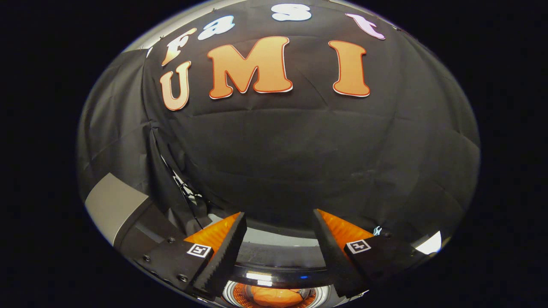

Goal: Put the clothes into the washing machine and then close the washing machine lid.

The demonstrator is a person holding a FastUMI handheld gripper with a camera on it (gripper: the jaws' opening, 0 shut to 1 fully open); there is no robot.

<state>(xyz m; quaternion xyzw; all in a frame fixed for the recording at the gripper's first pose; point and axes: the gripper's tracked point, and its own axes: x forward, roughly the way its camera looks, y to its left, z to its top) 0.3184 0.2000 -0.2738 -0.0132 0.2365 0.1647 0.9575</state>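
The gripper (278, 252) hangs level above one washing machine (278, 273), facing the booth's black cloth wall (299, 162), its jaws spread wide and holding nothing. Between them, down in the open drum, lies one orange garment (276, 296).

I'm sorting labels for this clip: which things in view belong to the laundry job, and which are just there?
Part of the job:
- washing machine, its glossy rim crossing between the fingers
- orange clothes down in the drum, below the fingers
- gripper, fingers apart, holding nothing

Just there:
- black cloth wall beyond the fingers
- grey panel off to one side
- cables hanging by the cloth
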